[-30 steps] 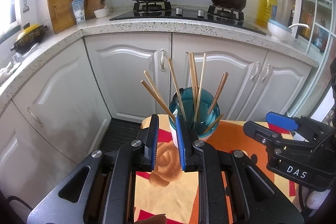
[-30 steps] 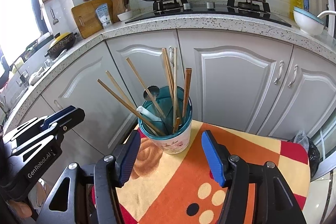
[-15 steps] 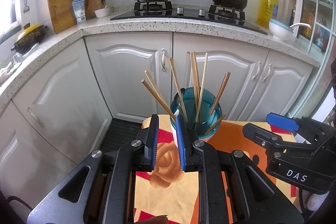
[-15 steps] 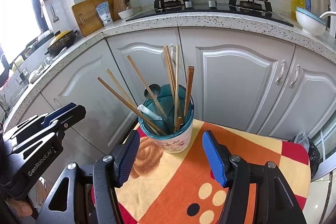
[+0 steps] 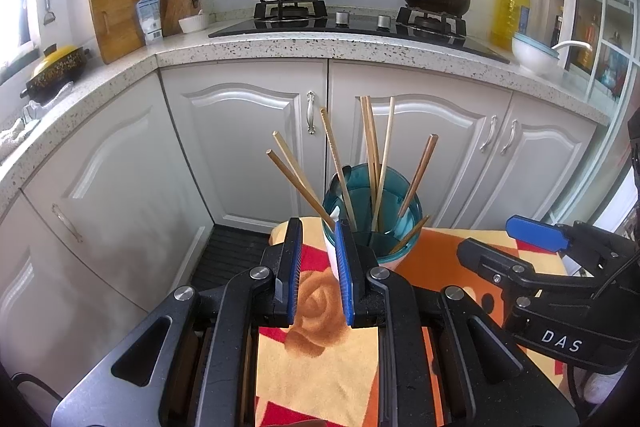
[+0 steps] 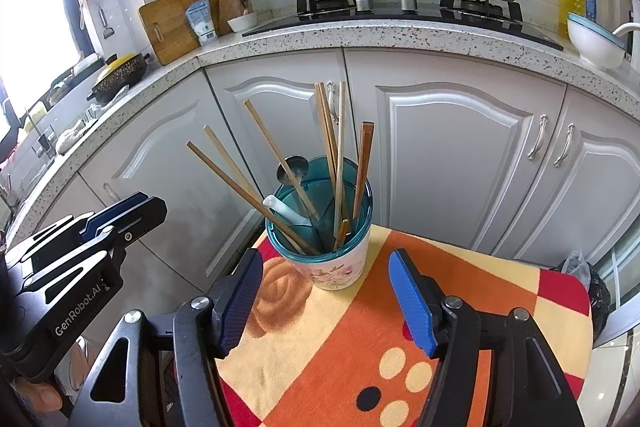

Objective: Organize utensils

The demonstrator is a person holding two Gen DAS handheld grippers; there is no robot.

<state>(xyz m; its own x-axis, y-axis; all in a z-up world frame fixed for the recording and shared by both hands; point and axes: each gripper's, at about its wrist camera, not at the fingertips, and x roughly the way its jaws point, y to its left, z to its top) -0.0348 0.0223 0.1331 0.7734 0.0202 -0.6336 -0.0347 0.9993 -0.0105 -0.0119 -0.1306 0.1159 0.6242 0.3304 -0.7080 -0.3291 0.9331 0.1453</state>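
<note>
The utensil holder [image 6: 326,227], a teal insert in a white flowered cup, stands upright near the far left corner of a small table covered by an orange, yellow and red cloth [image 6: 360,339]. Its base sits just inside the cloth's far edge. Several wooden chopsticks [image 6: 256,183] lean out of it: two tilt far left past the rim, the rest stand close to upright. A metal spoon [image 6: 292,169] shows its bowl at the far rim, and a white handle [image 6: 280,207] rests inside on the left.

The right gripper [image 6: 324,303] hangs just near of the holder, jaws wide apart, holding nothing; the gap is roughly as wide as the cup. Bare cloth lies open to the right and near of the cup. The table's right edge drops off toward a dark bag [image 6: 592,291] on the floor.

The left gripper [image 5: 316,267] is at the table's left edge, just left of the holder, jaws a narrow gap apart with nothing between them. Its right finger [image 5: 344,267] overlaps the cup in the left wrist view; contact cannot be told. White cabinet doors [image 5: 248,143] stand beyond the table, with floor between.

Readable writing: "DAS" on the right gripper's body, seen from the left; "GenRobot.AI" on the left gripper's body, seen from the right.
</note>
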